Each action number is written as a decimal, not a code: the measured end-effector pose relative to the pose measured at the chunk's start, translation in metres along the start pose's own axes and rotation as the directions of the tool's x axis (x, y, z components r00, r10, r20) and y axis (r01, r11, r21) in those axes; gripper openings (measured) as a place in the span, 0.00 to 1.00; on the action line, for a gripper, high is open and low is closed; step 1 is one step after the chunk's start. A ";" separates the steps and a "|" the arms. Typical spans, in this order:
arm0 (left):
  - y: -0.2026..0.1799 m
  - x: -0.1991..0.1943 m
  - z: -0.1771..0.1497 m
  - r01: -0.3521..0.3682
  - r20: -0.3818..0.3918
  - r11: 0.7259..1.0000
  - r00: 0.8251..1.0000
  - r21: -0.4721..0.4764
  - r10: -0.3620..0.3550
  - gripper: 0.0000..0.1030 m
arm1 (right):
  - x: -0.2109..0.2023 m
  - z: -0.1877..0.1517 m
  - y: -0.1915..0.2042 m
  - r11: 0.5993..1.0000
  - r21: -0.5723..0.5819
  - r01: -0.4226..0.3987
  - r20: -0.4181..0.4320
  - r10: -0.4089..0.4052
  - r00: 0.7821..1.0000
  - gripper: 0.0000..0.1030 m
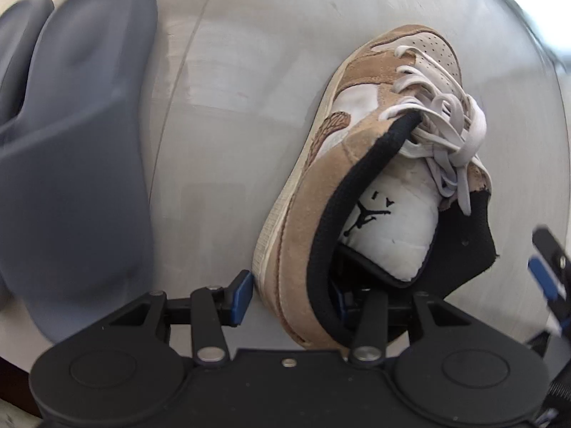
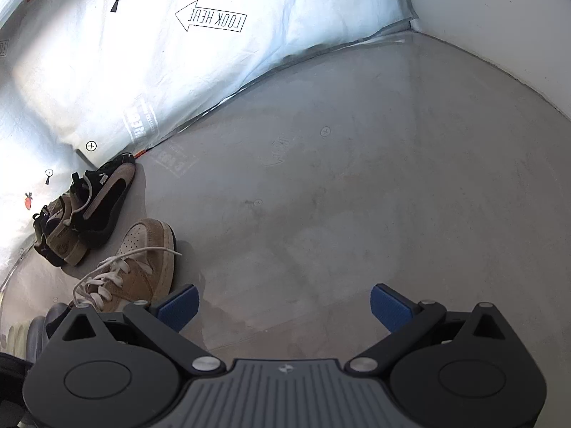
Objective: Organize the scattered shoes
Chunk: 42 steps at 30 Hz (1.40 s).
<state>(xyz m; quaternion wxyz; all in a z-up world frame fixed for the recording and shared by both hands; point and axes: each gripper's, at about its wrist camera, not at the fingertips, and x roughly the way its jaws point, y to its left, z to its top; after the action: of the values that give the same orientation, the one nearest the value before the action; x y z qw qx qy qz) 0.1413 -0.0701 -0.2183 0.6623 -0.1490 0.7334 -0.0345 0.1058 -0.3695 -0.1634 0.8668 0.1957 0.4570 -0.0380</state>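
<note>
A tan and white sneaker (image 1: 360, 164) with white laces lies on the grey floor, toe pointing away. My left gripper (image 1: 291, 294) straddles its heel wall: one blue finger (image 1: 241, 294) outside the sole, the other inside the shoe opening, mostly hidden. The jaws are closed on that heel side. The same sneaker shows in the right wrist view (image 2: 142, 264) at the left. My right gripper (image 2: 283, 306) is open and empty over bare floor, just right of the sneaker. Its fingers also show at the right edge of the left wrist view (image 1: 546, 274).
A pair of grey slippers (image 1: 71, 149) lies to the left of the sneaker. A row of shoes, a black one (image 2: 103, 196) and a tan one (image 2: 62, 239), stands along a white plastic sheet (image 2: 178, 53) on the wall side. A white wall (image 2: 499, 18) is at the right.
</note>
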 end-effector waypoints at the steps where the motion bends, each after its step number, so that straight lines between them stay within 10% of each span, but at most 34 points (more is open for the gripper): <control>1: -0.001 -0.001 -0.005 -0.004 -0.005 1.000 1.000 0.009 0.004 0.45 | -0.003 -0.004 0.001 1.000 -0.007 0.000 -0.007 0.000 1.000 0.98; 15: -0.028 -0.046 -0.045 -0.132 0.138 0.939 0.986 0.318 0.092 0.54 | -0.030 -0.039 0.039 0.977 -0.212 -0.015 -0.048 0.005 0.999 0.99; 20: -0.010 -0.079 -0.064 -0.034 0.204 0.911 0.977 0.411 -0.056 0.56 | -0.039 -0.056 0.056 0.957 -0.286 -0.044 -0.055 0.029 0.998 0.99; 24: 0.000 -0.093 -0.078 -0.007 0.326 0.896 0.933 0.443 -0.154 0.56 | -0.046 -0.078 0.069 0.923 -0.374 -0.087 -0.090 0.057 0.994 0.97; 27: 0.016 -0.092 -0.083 -0.023 0.453 0.896 0.868 0.443 -0.202 0.56 | -0.045 -0.092 0.081 0.889 -0.436 -0.142 -0.130 0.094 0.987 0.54; 31: 0.034 -0.130 -0.102 0.008 0.591 0.932 0.772 0.361 -0.235 0.60 | -0.036 -0.111 0.108 0.785 -0.566 -0.252 -0.224 0.147 0.963 0.32; 35: 0.046 -0.153 -0.105 -0.016 0.628 0.960 0.759 0.279 -0.170 0.60 | -0.029 -0.123 0.140 0.666 -0.666 -0.334 -0.299 0.172 0.939 0.15; 42: 0.083 -0.146 -0.092 -0.006 0.668 0.983 0.735 0.182 -0.120 0.60 | -0.016 -0.128 0.187 0.482 -0.735 -0.478 -0.411 0.244 0.878 0.14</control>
<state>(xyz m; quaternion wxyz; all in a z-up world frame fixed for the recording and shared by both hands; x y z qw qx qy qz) 0.0477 0.0340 -0.0869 0.8922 -0.1160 0.4321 -0.0616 0.0428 -0.1519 -0.1580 0.7791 -0.1328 0.4746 0.3875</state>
